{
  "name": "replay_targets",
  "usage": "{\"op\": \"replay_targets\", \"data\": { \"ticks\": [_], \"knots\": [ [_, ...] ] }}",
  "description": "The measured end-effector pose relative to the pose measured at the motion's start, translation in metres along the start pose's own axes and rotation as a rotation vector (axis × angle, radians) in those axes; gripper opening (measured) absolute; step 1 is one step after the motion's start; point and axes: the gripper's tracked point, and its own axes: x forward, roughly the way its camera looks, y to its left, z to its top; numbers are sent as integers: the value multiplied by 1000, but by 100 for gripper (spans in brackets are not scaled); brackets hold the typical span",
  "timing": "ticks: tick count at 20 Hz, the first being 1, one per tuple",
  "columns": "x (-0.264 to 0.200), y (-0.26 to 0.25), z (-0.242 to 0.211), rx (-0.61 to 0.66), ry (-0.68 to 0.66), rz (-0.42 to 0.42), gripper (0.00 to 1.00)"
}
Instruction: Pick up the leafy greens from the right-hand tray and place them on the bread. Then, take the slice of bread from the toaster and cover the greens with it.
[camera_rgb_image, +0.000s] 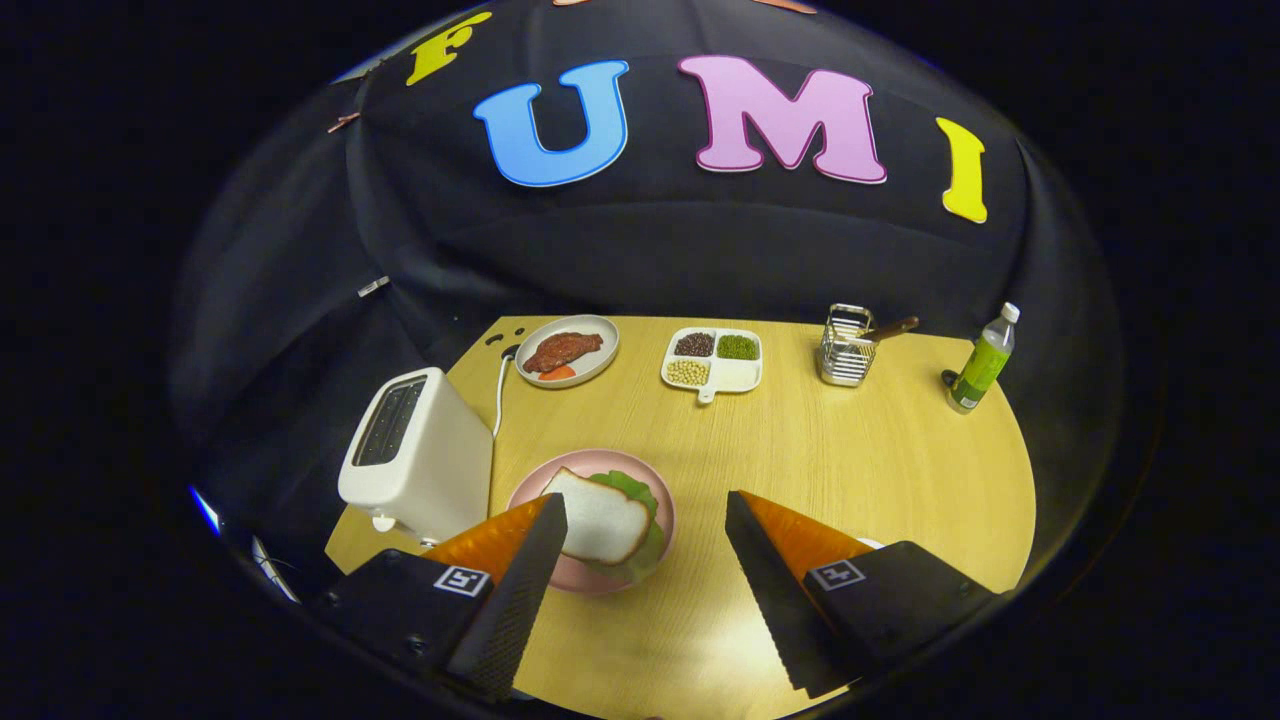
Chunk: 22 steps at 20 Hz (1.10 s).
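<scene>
Just ahead of the fingers: the gripper (645, 520) has its fingers spread wide apart, holding nothing.
Pink plate (530, 490): sits beyond the left finger, partly hidden by its tip; the right finger is clear of it over bare table (850, 450).
Bread slice (600, 515): lies flat on the plate, long axis slanting from near the left fingertip away toward the toaster.
Leafy greens (640, 490): peek out under the slice on its far and right edges, so the covering looks done.
Toaster (415, 455): just left of the plate, close beside it; slots look dark, contents unclear.
Open room: wide to the right of the plate.
Far row: meat plate (568, 350), divided tray (715, 360), wire caddy (845, 345), green bottle (985, 360) near the table's far right edge.
</scene>
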Motion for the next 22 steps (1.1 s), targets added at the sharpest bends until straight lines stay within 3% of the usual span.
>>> {"op": "replay_targets", "data": {
  "ticks": [9, 16, 22],
  "knots": [
    [-64, -24, 27, -144, -141, 14, 99],
    [-99, -34, 31, -123, -223, 20, 99],
    [-104, -52, 26, -109, -215, -11, 99]
  ]
}}
